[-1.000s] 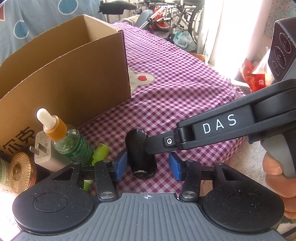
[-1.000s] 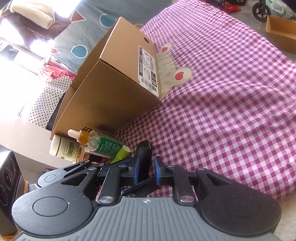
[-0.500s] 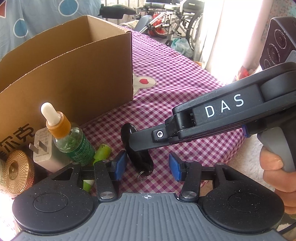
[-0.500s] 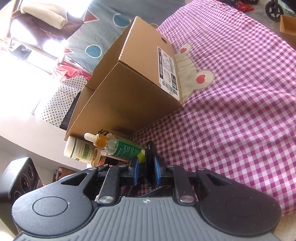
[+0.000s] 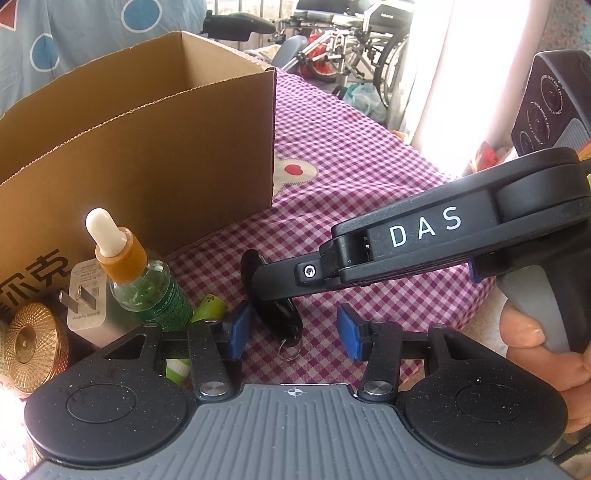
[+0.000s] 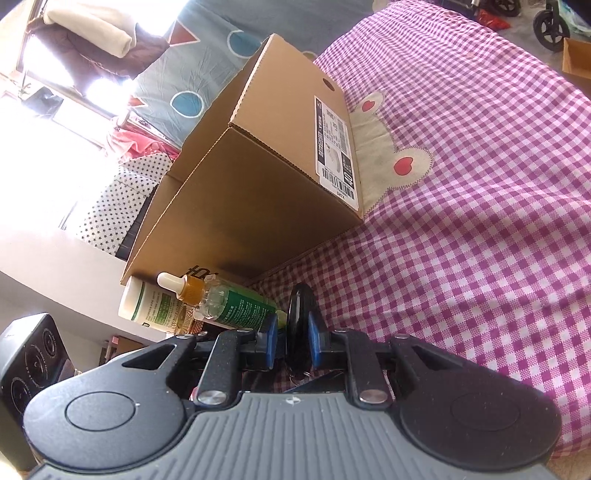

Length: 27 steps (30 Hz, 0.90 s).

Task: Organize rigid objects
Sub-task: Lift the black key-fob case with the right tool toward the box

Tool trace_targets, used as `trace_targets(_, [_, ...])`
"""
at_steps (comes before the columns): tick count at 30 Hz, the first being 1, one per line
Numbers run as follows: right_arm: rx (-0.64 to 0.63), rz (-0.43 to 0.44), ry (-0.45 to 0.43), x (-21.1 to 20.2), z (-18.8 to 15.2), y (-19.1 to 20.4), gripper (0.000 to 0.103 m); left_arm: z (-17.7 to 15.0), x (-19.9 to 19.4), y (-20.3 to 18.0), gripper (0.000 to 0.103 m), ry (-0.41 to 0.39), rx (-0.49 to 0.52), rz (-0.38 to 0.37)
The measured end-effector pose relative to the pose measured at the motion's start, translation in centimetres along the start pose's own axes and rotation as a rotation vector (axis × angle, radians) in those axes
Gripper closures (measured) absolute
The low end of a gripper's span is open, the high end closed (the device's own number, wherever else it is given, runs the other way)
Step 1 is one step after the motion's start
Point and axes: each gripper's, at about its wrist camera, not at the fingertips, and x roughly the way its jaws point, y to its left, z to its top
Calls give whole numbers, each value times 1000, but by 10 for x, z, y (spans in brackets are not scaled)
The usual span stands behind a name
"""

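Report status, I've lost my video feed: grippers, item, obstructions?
Right gripper shut on black key fob. Left gripper open, empty, fingers flanking fob. Cardboard box ahead, open; dropper bottle beside path.

You're in a lived-in home: a pink checked bedspread [image 6: 480,184] fills the right, folded clothes [image 6: 88,26] sit upper left, and a wheelchair [image 5: 354,48] stands top centre.

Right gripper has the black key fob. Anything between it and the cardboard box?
Nothing visible on the direct line. The right gripper is shut on the black key fob, with bare checked cloth up to the cardboard box. The dropper bottle stands off to the side. The box wall must be cleared.
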Motion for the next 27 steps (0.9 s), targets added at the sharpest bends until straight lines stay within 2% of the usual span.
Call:
trace_targets(9, [11,-4,15,15,3,-7,85,2,3,-1,54,-7,4,16])
trace_targets(14, [28,-11,12,14,3,-6,85,4,2,0,54,-3,-11,0])
trace_targets(21, [18,-17,-26,-13,-8,3,85,5,-16,-12,54,-46,27,2])
trace_targets(27, [-31,-17,-90,-48,-17,33,85,5,-51,-25,54,-129,61,13])
